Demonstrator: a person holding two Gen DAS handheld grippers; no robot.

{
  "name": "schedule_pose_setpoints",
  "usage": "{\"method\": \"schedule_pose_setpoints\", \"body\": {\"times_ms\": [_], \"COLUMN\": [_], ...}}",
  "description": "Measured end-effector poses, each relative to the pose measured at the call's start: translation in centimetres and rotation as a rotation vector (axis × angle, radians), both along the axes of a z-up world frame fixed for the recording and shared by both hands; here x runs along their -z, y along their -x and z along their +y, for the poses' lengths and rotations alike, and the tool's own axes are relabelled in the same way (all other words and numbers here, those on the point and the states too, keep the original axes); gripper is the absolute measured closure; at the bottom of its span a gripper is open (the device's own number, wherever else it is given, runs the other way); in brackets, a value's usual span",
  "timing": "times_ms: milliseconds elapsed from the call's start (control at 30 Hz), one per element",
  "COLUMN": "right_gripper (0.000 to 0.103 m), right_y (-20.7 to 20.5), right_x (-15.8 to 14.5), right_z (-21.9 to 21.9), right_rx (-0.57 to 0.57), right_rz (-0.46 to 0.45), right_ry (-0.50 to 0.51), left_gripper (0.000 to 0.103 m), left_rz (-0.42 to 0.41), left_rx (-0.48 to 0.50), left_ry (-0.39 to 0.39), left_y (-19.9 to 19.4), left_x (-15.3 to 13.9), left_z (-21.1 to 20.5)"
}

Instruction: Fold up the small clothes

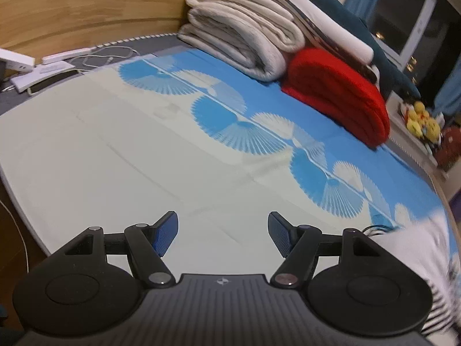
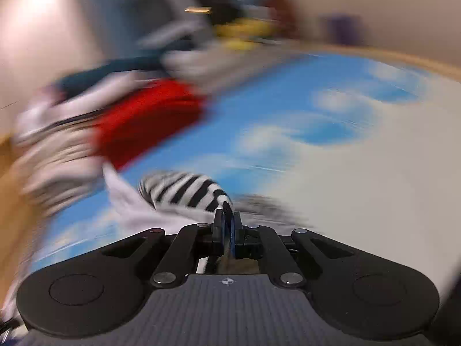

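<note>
Striped black-and-white fabric is what we've got pinched in our right gripper [image 2: 227,219], both pads pressed together on a bunched bit of the small garment [image 2: 184,191]. Its white part trails off beside the stripes, over the blue-and-cream bed sheet [image 2: 360,173]. That whole view is smeared with blur, so we can't make out more of the garment's shape.

Our left gripper [image 1: 223,232] hangs over the cream part of the sheet with its fingers spread wide and nothing between them. From there the same garment [image 1: 417,248] shows at the sheet's near right edge.

Landmark-wise, the red folded blanket [image 1: 340,95] sits at the far side of the sheet, touching a stack of beige folded blankets [image 1: 245,31] beside it. Well off from the red blanket, chargers and a phone [image 1: 52,82] lie by the wooden headboard [image 1: 86,5].
</note>
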State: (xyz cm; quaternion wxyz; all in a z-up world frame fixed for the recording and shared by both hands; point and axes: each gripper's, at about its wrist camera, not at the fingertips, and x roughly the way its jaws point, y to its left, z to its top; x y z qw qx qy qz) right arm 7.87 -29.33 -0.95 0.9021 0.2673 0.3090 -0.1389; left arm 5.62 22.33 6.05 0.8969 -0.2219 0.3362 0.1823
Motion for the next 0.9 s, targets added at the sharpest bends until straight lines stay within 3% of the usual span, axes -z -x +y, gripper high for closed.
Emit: {"method": "schedule_pose_setpoints", "body": {"times_ms": [67, 133, 200, 333, 467, 600, 767, 900], "right_gripper": [0.100, 0.096, 0.096, 0.084, 0.079, 0.062, 0.059, 0.058], "right_y": [-0.3, 0.2, 0.6, -0.5, -5.4, -10.9, -17.7, -21.0], "right_x": [3.3, 4.8, 3.8, 1.4, -0.2, -1.0, 1.8, 5.1], "right_z": [-3.4, -6.1, -7.3, -9.2, -9.5, -9.0, -9.3, -9.8], "right_rx": [0.083, 0.131, 0.094, -0.116, -0.358, -0.527, -0.561, -0.479], "right_rz": [0.201, 0.262, 0.213, 0.097, 0.056, 0.067, 0.097, 0.184], "right_ry": [-0.048, -0.140, -0.118, -0.130, -0.148, -0.135, -0.201, -0.313], "left_gripper": [0.029, 0.029, 0.029, 0.029, 0.029, 0.029, 0.029, 0.029], "left_rz": [0.015, 0.027, 0.039, 0.062, 0.079, 0.087, 0.102, 0.105], "left_rx": [0.033, 0.070, 0.112, 0.189, 0.264, 0.312, 0.305, 0.326], "left_ry": [-0.010, -0.020, -0.034, -0.094, -0.207, -0.261, -0.250, -0.235], "left_y": [-0.6, -1.2, -1.8, -2.6, -2.7, -2.1, -0.7, -1.1], "left_x": [0.3, 0.5, 0.8, 1.5, 2.4, 3.0, 1.7, 0.2], "left_z": [-1.4, -2.7, -4.3, -7.5, -10.6, -12.3, -13.4, -16.4]}}
